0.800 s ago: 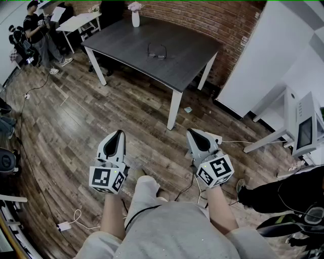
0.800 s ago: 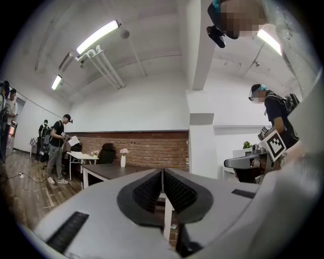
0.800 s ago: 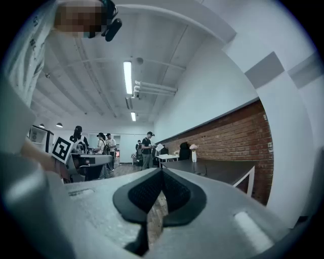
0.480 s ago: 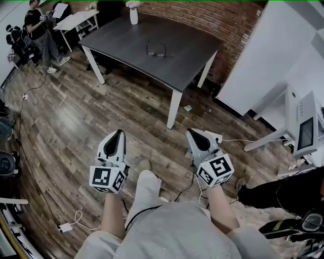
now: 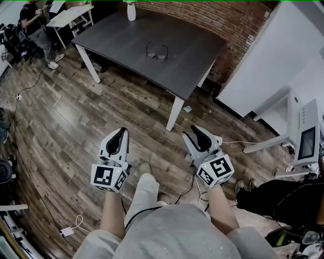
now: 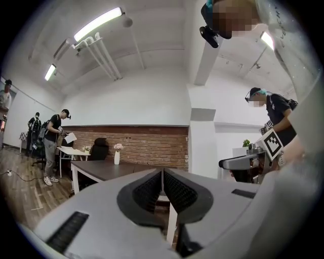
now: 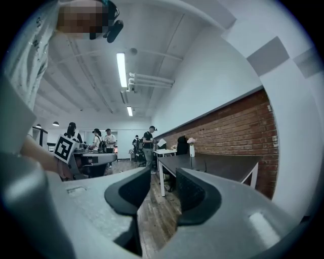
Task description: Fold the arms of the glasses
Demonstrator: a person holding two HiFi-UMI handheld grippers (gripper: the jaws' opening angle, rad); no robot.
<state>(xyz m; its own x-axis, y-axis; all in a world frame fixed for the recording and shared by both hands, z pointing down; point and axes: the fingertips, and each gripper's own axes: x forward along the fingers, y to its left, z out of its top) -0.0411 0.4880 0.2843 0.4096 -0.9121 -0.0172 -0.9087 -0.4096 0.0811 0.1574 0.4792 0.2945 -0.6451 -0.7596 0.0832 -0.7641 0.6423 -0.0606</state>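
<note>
Dark-framed glasses (image 5: 156,51) lie with arms unfolded on the dark grey table (image 5: 192,66), well ahead of me. Both grippers are held level over the wooden floor, short of the table. My left gripper (image 5: 121,132) is shut with nothing in it; in the left gripper view its ribbed pads (image 6: 152,189) meet at the left gripper's tip (image 6: 162,172). My right gripper (image 5: 195,132) stands open and empty, and the right gripper view shows a clear gap in the right gripper (image 7: 164,174). The same table (image 7: 223,167) lies ahead of it.
A white vase (image 5: 131,11) stands at the table's far edge. A white table (image 5: 71,15) and people (image 5: 30,20) are at the far left. A white machine (image 5: 304,131) stands on the right. Cables (image 5: 76,222) trail on the floor, and a person (image 5: 273,195) is at my right.
The table and glasses have drawn nearer and shifted slightly in the head view. Both grippers stay in front of me over the floor, the left one shut.
</note>
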